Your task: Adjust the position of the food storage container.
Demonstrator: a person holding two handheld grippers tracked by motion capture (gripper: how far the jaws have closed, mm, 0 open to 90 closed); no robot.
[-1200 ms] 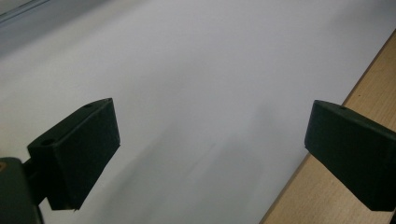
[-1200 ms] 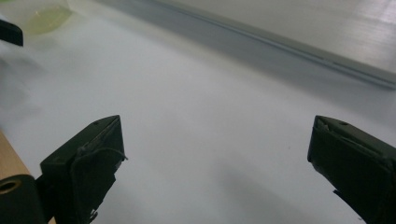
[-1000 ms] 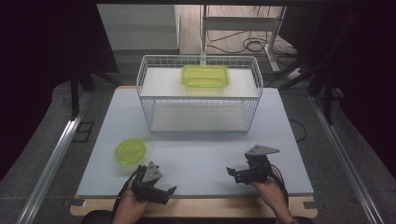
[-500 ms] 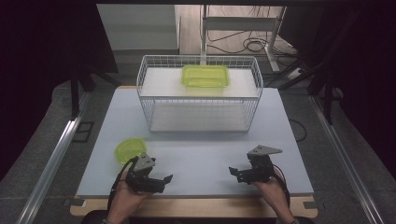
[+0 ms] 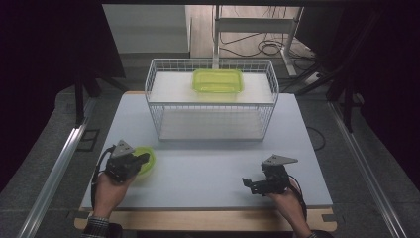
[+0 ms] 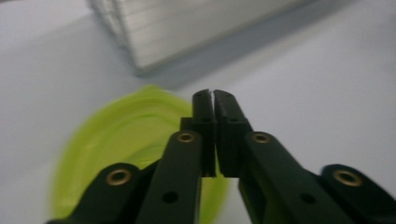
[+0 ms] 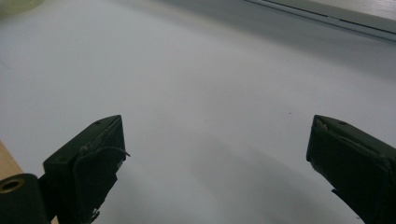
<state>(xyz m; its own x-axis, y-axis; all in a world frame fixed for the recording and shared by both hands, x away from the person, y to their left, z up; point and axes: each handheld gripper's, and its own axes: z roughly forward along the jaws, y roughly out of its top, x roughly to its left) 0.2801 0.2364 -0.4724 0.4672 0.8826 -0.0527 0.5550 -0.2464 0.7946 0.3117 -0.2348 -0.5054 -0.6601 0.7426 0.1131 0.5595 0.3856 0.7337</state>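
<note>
Our left gripper (image 5: 142, 158) has just closed its jaws, nothing between them, directly over the green dish (image 5: 150, 164). The right gripper (image 5: 249, 186), jaws open, is well apart from the dish.

The left hand-held gripper (image 5: 143, 159) hides part of the blurred green bowl (image 6: 116, 140).

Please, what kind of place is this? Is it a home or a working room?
Probably a lab or test room, not a home. A plain white table stands between metal rails, loose cables lie on the floor behind, and a wire basket with a green container is set out as for a trial.
</note>
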